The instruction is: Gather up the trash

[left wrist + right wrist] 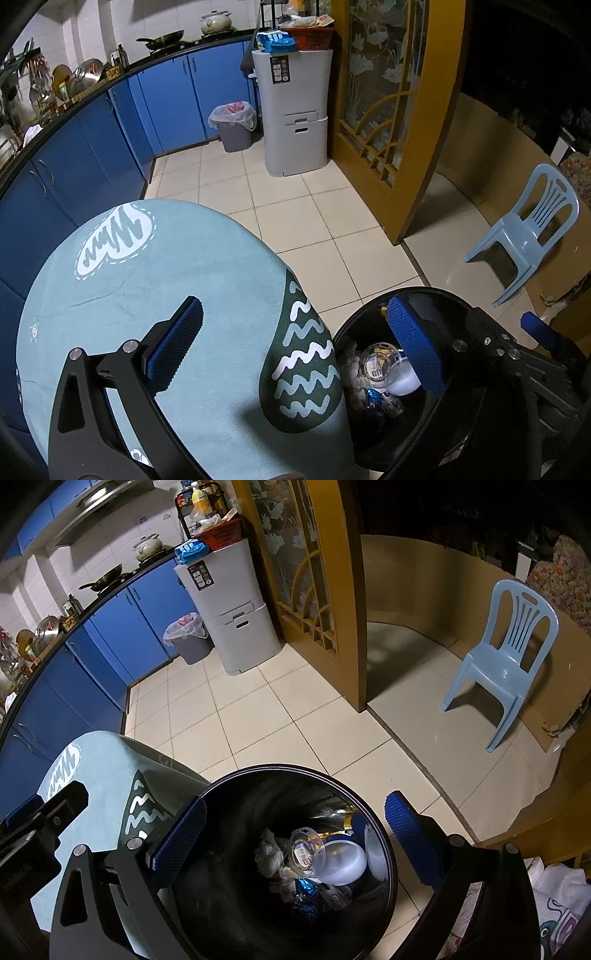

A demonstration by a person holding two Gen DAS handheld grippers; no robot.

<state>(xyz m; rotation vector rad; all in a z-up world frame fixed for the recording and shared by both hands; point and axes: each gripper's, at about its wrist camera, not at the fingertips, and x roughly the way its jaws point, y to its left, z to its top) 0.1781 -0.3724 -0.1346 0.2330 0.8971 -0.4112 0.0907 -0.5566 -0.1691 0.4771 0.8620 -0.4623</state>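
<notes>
The left gripper (pixel 295 343) hung wide open and empty beside the black trash bin (pixel 388 853); the right gripper (pixel 295 845) gaped empty above it. Inside lay a clear plastic lid (pixel 306 849), white bowl (pixel 343 864) and wrappers.

Both views are sharp in the middle and free of motion blur, but the fisheye bends them hard: the blue cabinets (pixel 92 147) curve like a bow and dark vignette fills every corner. Light falls from overhead in the kitchen, bright on the pale floor tiles (pixel 258 716) and white wall. Past the wooden door (pixel 388 92) the room sinks into near black. The plastic chair (pixel 506 657) throws a soft shadow. Inside the black bin (pixel 280 779) glare streaks the wall; its contents are dim, perhaps slightly soft.
</notes>
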